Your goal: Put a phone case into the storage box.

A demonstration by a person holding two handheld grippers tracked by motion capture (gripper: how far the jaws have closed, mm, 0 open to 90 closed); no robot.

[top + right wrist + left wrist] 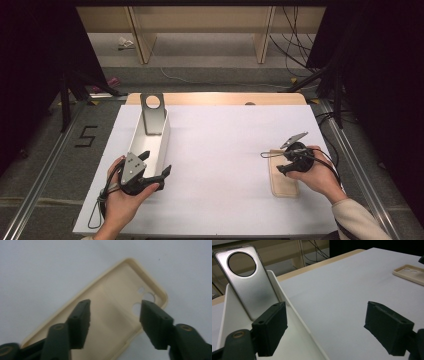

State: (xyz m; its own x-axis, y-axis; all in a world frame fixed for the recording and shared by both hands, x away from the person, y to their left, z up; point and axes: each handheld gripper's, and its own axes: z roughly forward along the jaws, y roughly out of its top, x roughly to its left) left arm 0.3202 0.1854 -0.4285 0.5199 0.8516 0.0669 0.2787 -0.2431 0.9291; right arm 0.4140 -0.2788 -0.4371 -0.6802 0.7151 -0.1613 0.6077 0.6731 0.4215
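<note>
A person sits at a white table with a claw in each hand. Near the right edge, a cream phone case lies flat, hollow side up, camera holes toward its far end. The right claw hovers just over it; in the right gripper view the jaws stand apart above the case and grip nothing. On the left, a silver phone with a round camera ring leans upright against the far end of a long white tray. The left claw rests at the tray's near end; in the left gripper view its jaws are spread wide and empty, one inside the tray, one out over the table, with the phone ahead. Judging from this, the work looks like fitting the case to the phone, and it seems early: case lying free, phone untouched in the tray, the two well apart. Picking up either piece, bringing them together and pressing the phone in all appear left to do.
</note>
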